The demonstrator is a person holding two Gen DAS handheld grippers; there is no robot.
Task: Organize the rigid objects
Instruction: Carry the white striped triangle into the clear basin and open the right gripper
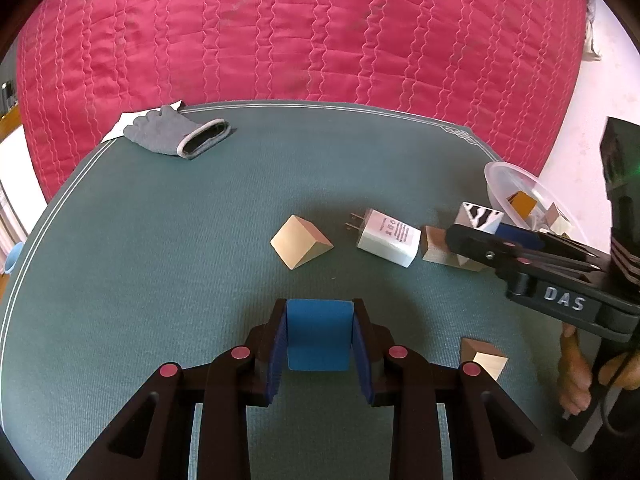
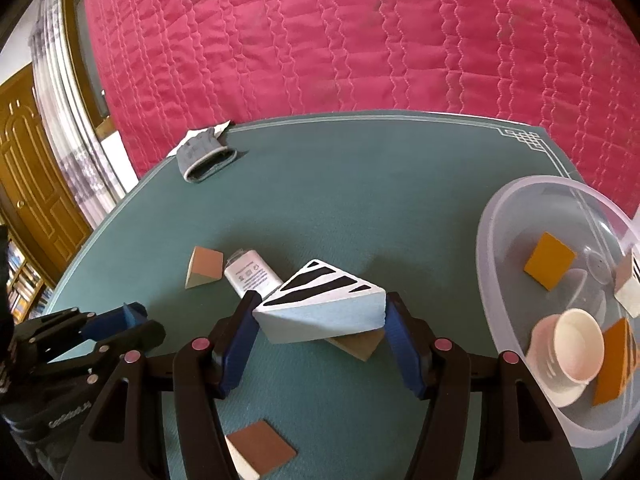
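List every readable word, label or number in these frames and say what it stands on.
"DAS": white letters on the black body of the right gripper, seen from the left wrist view.
White charger: printed label lines, too small to read in either view.
Left gripper: pale lettering low on its body in the right wrist view, too blurred to read.
Nothing else carries text.

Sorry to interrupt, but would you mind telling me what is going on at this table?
A person is sorting small hard objects on a green table with a handheld claw in each hand. The right claw grips a striped triangular block beside the clear plastic bowl, which already holds several blocks and a small cup. The left claw is shut on a blue block. A white plug adapter and plain wooden blocks lie loose on the table.
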